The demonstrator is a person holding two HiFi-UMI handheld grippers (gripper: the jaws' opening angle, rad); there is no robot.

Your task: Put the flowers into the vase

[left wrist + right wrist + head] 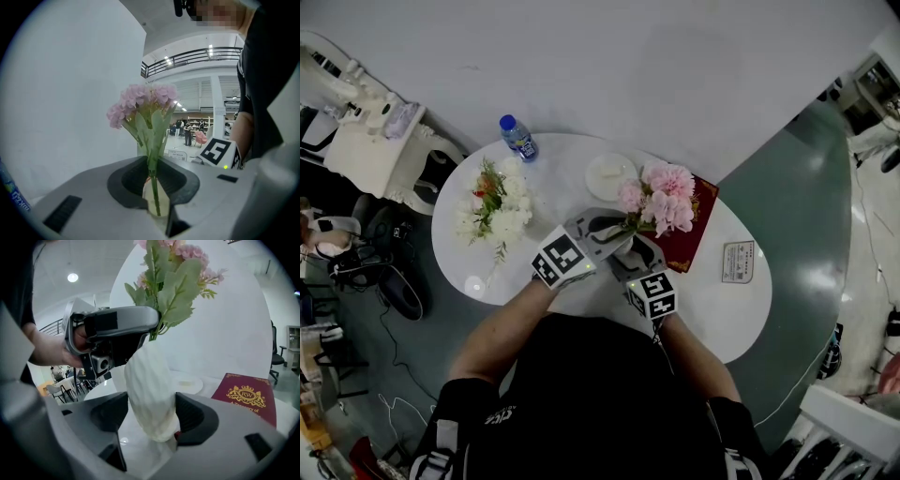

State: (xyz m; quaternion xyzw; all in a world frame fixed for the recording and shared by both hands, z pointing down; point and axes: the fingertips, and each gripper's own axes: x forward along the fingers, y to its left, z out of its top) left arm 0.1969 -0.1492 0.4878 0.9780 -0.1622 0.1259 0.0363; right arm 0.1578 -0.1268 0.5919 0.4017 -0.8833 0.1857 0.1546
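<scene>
Left jaws pinch flowers (145, 101); right jaws grip vase (150, 394).

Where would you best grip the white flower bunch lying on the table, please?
Probably the thin stem end of the white flower bunch, which points toward the near edge of the table; come from above on that side. The blooms fan wide and look crushable.
</scene>
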